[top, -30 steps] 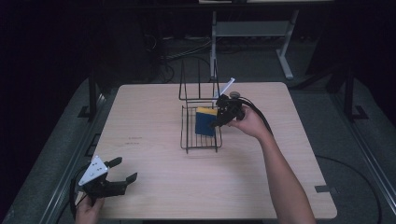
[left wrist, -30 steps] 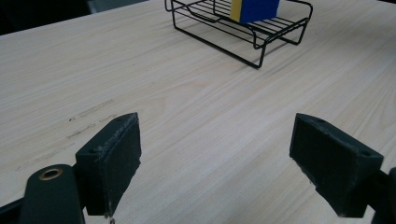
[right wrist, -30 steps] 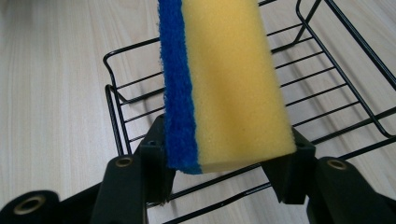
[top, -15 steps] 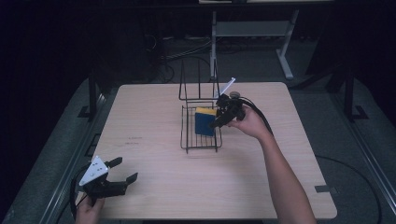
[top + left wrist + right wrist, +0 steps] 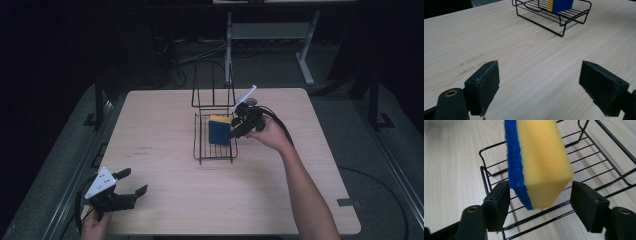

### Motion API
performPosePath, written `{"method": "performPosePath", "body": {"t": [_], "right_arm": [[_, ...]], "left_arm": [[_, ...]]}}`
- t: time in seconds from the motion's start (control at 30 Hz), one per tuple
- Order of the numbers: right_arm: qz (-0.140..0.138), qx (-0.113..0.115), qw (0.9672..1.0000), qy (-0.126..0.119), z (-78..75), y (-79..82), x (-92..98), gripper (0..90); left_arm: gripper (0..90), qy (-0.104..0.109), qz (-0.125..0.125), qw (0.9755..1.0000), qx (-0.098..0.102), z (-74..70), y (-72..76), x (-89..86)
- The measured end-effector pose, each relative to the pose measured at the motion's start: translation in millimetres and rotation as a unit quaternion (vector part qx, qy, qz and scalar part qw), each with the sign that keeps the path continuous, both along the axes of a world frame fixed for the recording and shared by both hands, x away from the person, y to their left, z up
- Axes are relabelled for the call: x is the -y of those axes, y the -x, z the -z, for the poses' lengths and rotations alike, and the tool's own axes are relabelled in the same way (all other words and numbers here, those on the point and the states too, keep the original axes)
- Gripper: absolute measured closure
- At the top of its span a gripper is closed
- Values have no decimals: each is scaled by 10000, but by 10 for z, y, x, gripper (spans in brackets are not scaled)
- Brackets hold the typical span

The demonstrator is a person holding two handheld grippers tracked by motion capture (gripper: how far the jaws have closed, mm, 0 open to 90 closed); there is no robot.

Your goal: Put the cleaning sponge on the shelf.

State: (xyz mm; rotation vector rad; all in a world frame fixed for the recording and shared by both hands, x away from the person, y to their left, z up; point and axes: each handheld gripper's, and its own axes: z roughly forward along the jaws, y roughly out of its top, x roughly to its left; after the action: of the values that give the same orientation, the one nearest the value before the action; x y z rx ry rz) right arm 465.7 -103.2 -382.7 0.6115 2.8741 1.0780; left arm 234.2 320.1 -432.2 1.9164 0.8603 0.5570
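A yellow sponge (image 5: pixel 541 165) with a blue scouring side (image 5: pixel 219 130) stands on edge in the black wire rack (image 5: pixel 215 150) at the middle of the table. My right gripper (image 5: pixel 234 132) reaches in from the rack's right side, and its jaws have just been opening. The sponge sits between them, with a small gap at the right pad (image 5: pixel 586 205). My left gripper (image 5: pixel 134 181) rests open at the table's front left corner, with nothing between its pads (image 5: pixel 484 87). From there the rack (image 5: pixel 564 20) and the sponge (image 5: pixel 560 5) show far ahead.
The rack has a tall upright wire back (image 5: pixel 213 90) on its far side. The wooden table (image 5: pixel 300 200) ends close behind my left gripper. A white desk frame (image 5: pixel 270 35) and cables lie on the dark floor beyond the table.
Both hands stay where they were. The sponge keeps its place on edge in the rack.
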Motion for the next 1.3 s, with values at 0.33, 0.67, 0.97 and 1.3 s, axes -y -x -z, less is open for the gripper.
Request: {"method": "performPosePath", "body": {"t": [0.33,0.67,0.97,1.3], "right_arm": [[21,18,10000,-68,-40,54,63,261],[144,9,9999,-56,-53,122,213,241],[176,11,9998,-45,-30,200,309,236],[179,-31,9998,104,-1,289,359,228]], "left_arm": [[161,23,-13,10000,1,-4,-5,-1],[161,-8,4,10000,-8,3,-13,8],[161,-2,-8,10000,-13,2,-3,6],[161,13,-18,10000,6,-5,15,1]]}}
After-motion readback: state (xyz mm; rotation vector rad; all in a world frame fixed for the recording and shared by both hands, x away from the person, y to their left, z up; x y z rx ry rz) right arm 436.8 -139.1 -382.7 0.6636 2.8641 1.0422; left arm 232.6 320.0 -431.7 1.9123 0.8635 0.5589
